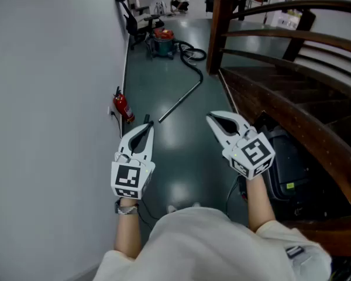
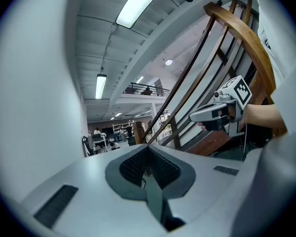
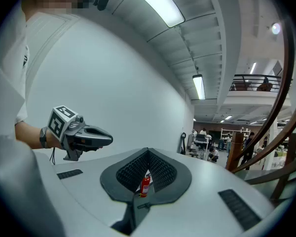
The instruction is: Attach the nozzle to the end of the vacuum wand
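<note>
Two sets of fingers, both clenched on nothing. The left gripper holds its fingers pressed tip to tip, and the right gripper likewise has its fingers drawn together. Both grippers point level over a dark green floor that shines with pale reflections.

The vacuum wand lies on that floor well ahead of them. It is slanted, with its near end toward the left gripper. A hose curls from its far end to a red-topped vacuum cleaner. The nozzle is too small to pick out.

A white wall runs along the left, with a red fire extinguisher at its foot. A dark wooden staircase rises on the right. Each gripper's cube bears black-and-white square markers.
</note>
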The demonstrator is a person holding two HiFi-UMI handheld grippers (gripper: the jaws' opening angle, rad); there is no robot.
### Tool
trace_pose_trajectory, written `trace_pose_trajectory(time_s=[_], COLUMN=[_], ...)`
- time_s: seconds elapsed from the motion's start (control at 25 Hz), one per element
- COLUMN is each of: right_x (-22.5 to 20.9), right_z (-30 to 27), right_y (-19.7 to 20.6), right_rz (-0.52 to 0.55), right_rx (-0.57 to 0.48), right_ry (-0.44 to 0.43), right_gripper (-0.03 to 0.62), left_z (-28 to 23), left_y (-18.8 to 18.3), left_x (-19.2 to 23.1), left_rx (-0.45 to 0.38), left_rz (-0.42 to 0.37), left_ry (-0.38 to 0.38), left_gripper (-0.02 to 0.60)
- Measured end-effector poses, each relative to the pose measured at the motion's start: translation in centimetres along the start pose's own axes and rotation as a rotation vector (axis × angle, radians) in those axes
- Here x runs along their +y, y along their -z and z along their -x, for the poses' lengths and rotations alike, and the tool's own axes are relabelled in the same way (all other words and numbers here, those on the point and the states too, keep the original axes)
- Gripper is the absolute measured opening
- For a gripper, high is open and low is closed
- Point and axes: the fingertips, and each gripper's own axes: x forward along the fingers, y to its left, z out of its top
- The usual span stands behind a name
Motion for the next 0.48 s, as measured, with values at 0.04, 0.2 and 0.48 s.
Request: trace_pose_trajectory(time_s=[0.04, 0.2, 0.48], right_x=[0.0, -0.4, 0.3], right_z=[-0.3, -1.1, -1.6], right_y=[-0.2, -0.7, -0.7], right_rz=[0.006, 0.010, -0.039], right_rx=[-0.003, -0.029, -0.062], right_ry=[-0.003, -0.007, -0.089], right_gripper=[0.028, 0.029, 0.029], left_z=[-0.2, -0.9, -1.5], left_y=[-0.1, -0.3, 0.3], left_x=[0.3, 0.9, 1.0], left_rx=[-0.002, -0.010, -0.003], left_rz=[-0.004, -0.009, -0.002], left_ry=[0.000, 0.001, 0.005], left_gripper=[-0.007, -0.006, -0.006])
